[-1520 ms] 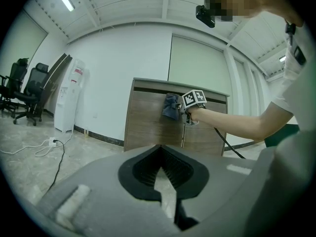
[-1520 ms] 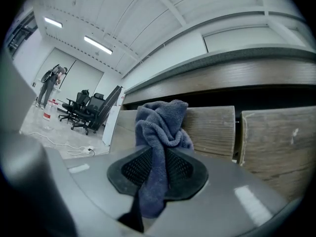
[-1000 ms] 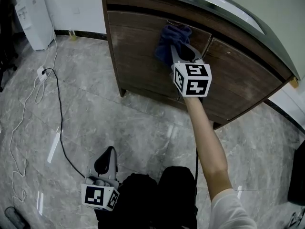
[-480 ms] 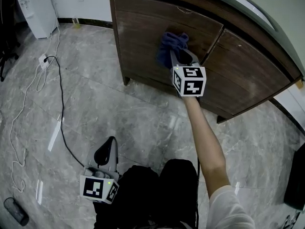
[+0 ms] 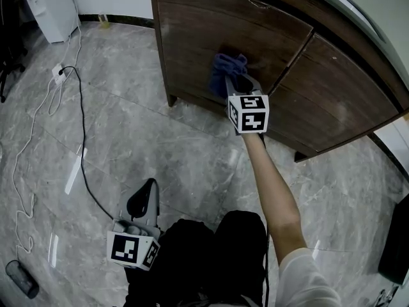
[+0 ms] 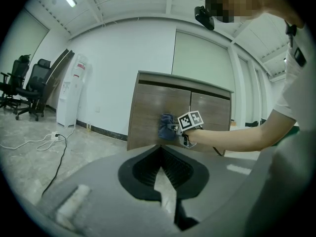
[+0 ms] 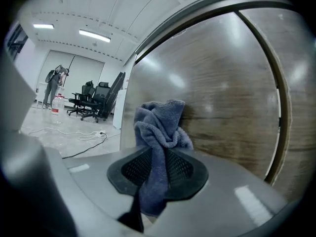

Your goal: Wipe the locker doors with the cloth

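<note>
The right gripper (image 5: 238,82) is clenching the blue cloth (image 5: 225,64) and pressing it against a locker door (image 5: 192,31) — the left gripper (image 5: 144,203) is hanging low, jaws together, empty.

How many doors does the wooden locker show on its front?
2: the left door, with the blue cloth against it, and the right door beside it. Other sides are hidden.
</note>
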### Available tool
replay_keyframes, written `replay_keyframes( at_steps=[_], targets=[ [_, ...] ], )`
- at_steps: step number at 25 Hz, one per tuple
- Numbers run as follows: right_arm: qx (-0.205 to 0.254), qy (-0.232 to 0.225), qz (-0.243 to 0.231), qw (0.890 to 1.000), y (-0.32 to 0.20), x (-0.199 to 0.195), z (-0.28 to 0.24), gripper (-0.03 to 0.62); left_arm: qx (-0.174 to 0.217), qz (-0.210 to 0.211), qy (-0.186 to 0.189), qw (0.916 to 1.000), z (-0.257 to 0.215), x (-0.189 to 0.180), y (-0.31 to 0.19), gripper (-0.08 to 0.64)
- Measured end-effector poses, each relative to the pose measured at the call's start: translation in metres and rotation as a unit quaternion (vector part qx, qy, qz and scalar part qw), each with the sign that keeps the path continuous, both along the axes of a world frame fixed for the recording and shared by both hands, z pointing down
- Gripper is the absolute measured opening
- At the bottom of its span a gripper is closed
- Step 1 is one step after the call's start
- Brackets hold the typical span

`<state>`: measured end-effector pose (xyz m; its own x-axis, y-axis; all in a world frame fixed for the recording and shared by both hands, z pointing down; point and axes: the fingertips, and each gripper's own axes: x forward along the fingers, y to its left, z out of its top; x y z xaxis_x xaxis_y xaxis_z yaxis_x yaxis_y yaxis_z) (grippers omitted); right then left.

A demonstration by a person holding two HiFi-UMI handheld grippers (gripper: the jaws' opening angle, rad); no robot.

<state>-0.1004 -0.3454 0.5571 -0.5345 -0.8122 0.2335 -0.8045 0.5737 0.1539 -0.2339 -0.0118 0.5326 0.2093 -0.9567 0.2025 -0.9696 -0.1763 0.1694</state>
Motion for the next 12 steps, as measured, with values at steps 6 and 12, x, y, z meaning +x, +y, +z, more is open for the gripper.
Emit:
replay_keyframes(
  at_steps=[6,12],
  targets=[
    [-0.021,0.010,-0.008,1.000,-0.001,-0.011,0.037,0.072,-0.008,-0.002,0.001,1.0000,0.006,-0.002,-0.003,0.002],
    [-0.042,0.020,-0.010,0.999,-0.001,-0.018,0.070,0.072,-0.014,-0.006,0.000,0.9999,0.010,-0.007,-0.006,0.001]
  ],
)
